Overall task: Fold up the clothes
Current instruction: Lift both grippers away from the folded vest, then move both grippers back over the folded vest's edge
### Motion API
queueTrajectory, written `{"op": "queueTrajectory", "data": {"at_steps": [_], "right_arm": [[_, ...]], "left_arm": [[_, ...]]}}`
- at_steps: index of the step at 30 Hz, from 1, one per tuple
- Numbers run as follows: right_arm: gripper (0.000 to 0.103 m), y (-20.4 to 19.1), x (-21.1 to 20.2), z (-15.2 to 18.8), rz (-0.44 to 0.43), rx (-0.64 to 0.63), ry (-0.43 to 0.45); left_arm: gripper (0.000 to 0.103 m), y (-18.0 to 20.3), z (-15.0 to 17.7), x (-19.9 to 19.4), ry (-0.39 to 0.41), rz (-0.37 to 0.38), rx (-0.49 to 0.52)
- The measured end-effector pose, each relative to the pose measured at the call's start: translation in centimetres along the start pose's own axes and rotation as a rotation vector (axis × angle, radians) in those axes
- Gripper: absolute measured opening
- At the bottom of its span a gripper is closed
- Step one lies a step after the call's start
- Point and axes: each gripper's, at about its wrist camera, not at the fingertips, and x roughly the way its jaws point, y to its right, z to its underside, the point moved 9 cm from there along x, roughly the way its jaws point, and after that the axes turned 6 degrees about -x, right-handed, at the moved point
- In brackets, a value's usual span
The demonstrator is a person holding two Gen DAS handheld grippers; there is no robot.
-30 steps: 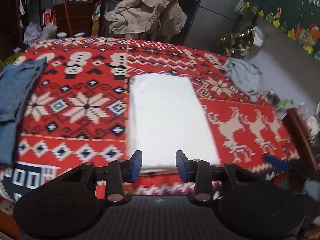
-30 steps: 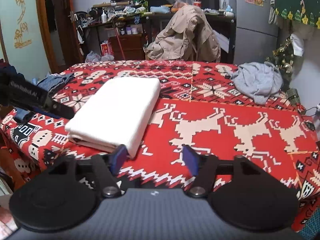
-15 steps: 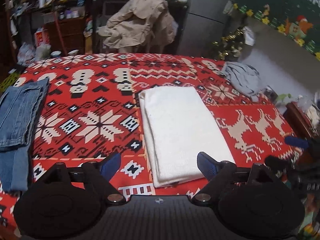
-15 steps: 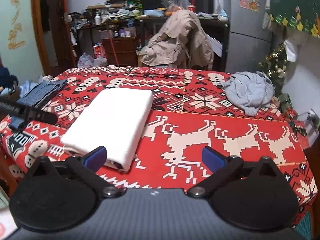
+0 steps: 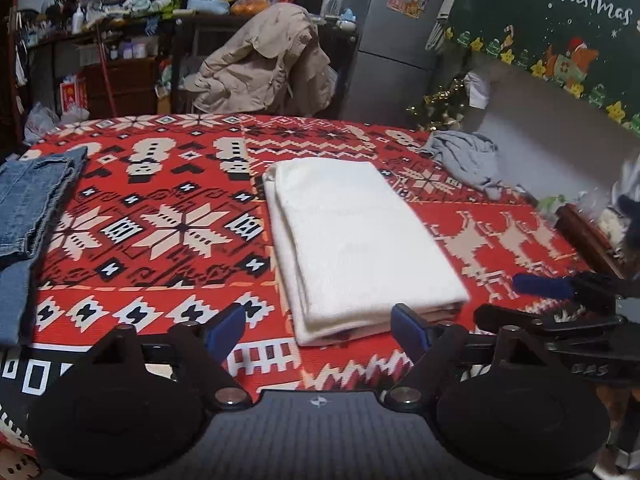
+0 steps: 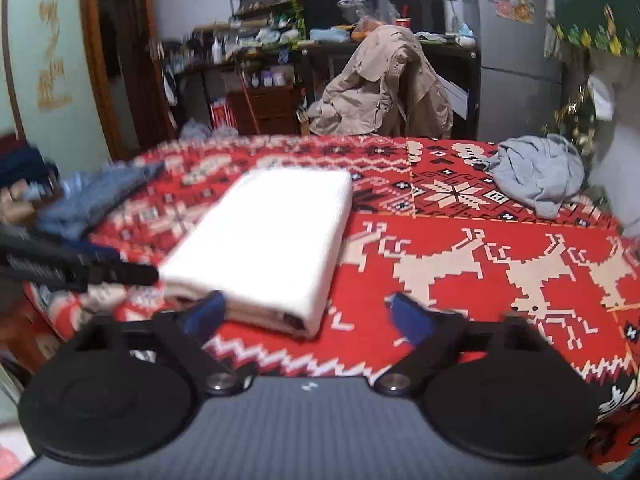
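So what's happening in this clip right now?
A person is folding clothes on a red patterned cloth with a tool in each hand. A white garment lies folded in the middle. The left tool and right tool sit at its near edge, jaws closing, neither gripping it. Folded jeans lie to the left; a crumpled grey garment at the far right is not yet folded.

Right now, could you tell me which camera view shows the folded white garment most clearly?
The left wrist view: the folded white garment is sharp there, its stacked layers visible along the left and near edges. In the right wrist view the same garment is motion-blurred, seen at an angle, and one finger hides part of its near edge.
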Motion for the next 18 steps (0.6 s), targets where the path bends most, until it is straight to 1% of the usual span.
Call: {"op": "queueTrajectory", "data": {"at_steps": [1,2,3,4,6,7,8,10,12,14,18], "right_arm": [[0.056,-0.4,0.3,0.3,0.001,-0.010,-0.009],[0.045,-0.7,0.6,0.5,0.006,-0.019,-0.016],[0.039,-1.0,1.0,0.7,0.016,-0.029,-0.024],[0.030,-1.2,1.3,0.8,0.024,-0.038,-0.036],[0.029,-1.2,1.9,1.1,0.053,-0.046,-0.052],[0.026,-1.0,2.2,1.2,0.063,-0.039,-0.059],[0.019,-0.8,2.5,1.3,0.073,-0.029,-0.067],[0.014,-0.4,2.9,1.5,0.076,0.000,-0.082],[0.013,0.0,3.2,1.7,0.068,0.026,-0.087],[0.013,-0.2,3.3,1.6,0.069,0.017,-0.085],[0.014,-0.4,3.5,1.5,0.087,0.001,-0.078]], "left_arm": [[0.069,-0.1,0.2,0.2,0.006,-0.014,0.004],[0.068,-0.2,0.4,0.3,0.007,-0.018,-0.006],[0.067,-0.4,0.5,0.5,0.003,-0.015,-0.027],[0.067,-0.6,0.6,0.7,-0.007,-0.007,-0.051],[0.067,-0.7,0.9,1.0,-0.021,0.016,-0.094],[0.067,-0.8,1.0,1.1,-0.026,0.021,-0.107],[0.067,-0.8,1.1,1.2,-0.029,0.025,-0.118],[0.067,-0.6,1.3,1.3,-0.035,0.037,-0.128],[0.068,-0.5,1.5,1.5,-0.046,0.042,-0.139],[0.068,-0.4,1.6,1.6,-0.055,0.047,-0.146],[0.068,-0.4,1.7,1.9,-0.061,0.025,-0.125]]}}
